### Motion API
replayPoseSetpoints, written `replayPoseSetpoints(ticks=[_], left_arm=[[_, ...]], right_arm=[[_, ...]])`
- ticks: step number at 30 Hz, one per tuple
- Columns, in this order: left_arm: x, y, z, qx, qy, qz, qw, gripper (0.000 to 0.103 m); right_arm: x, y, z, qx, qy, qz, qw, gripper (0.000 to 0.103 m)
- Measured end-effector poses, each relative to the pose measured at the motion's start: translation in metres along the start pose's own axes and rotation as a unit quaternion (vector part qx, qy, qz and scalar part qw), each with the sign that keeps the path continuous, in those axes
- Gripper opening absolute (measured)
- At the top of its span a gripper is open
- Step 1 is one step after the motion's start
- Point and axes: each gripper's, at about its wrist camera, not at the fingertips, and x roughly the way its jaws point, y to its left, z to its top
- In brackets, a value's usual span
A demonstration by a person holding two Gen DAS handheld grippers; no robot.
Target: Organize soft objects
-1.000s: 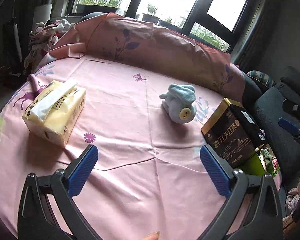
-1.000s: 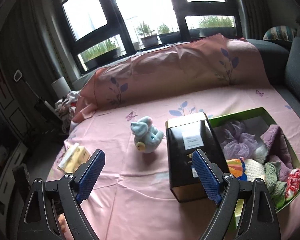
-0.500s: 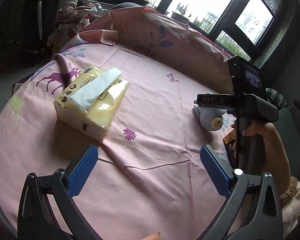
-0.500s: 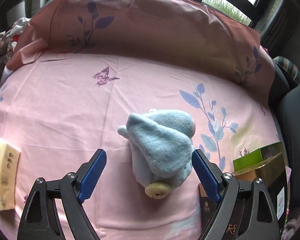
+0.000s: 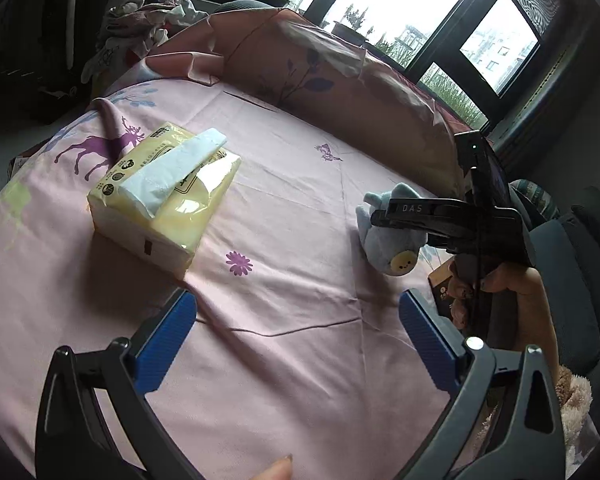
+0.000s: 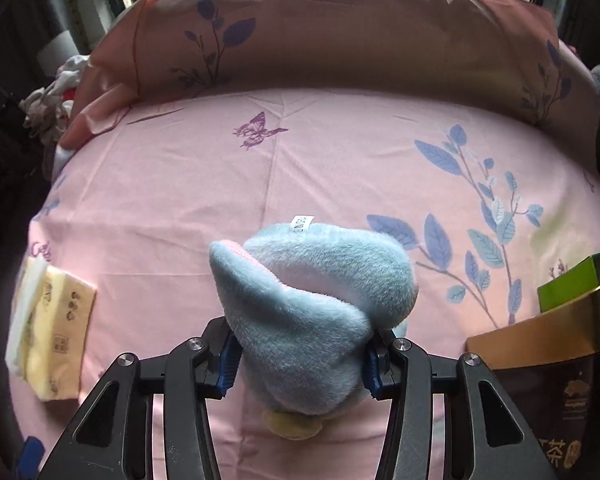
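Right wrist view showed the right gripper (image 6: 298,364) clamped on the light-blue plush toy (image 6: 312,312), its blue pads pressed into the fur on both sides; the toy lay on the pink sheet (image 6: 340,168), with a green box (image 6: 572,280) and a gold-rimmed dark tin (image 6: 540,364) at the right edge, their contents out of sight. Left wrist view showed the left gripper (image 5: 298,340) spread wide and empty above the sheet; a yellow tissue pack (image 5: 164,200), one white tissue sticking out, lay well apart from the toy.

tissue pack (image 5: 162,196) left, dark box (image 6: 540,360) right, bare sheet (image 5: 300,208) between.
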Motion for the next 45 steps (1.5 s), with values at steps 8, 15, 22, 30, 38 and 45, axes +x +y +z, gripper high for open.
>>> replayPoseSetpoints(ticks=[8, 15, 22, 30, 38, 45], left_arm=[[0.024, -0.039, -0.025, 0.056, 0.057, -0.043, 0.9958, 0.090], [0.020, -0.068, -0.039, 0.102, 0.078, -0.102, 0.9865, 0.064], [-0.011, -0.124, -0.039, 0.165, 0.056, -0.137, 0.9751, 0.045], [-0.048, -0.216, -0.048, 0.262, -0.002, -0.170, 0.9502, 0.045], [-0.017, -0.304, -0.069, 0.310, 0.017, -0.222, 0.9242, 0.045], [0.038, -0.358, -0.093, 0.326, 0.071, -0.237, 0.9125, 0.045]], right_arm=[[-0.056, 0.006, -0.071, 0.002, 0.003, 0.170, 0.985, 0.050], [-0.076, -0.022, -0.093, 0.035, -0.015, 0.190, 0.981, 0.050], [-0.117, -0.044, -0.105, 0.044, -0.056, 0.226, 0.971, 0.050], [-0.208, -0.108, -0.123, 0.065, -0.185, 0.210, 0.958, 0.051], [-0.241, -0.201, -0.143, 0.142, -0.253, 0.148, 0.945, 0.051], [-0.223, -0.274, -0.150, 0.222, -0.249, 0.111, 0.936, 0.051]])
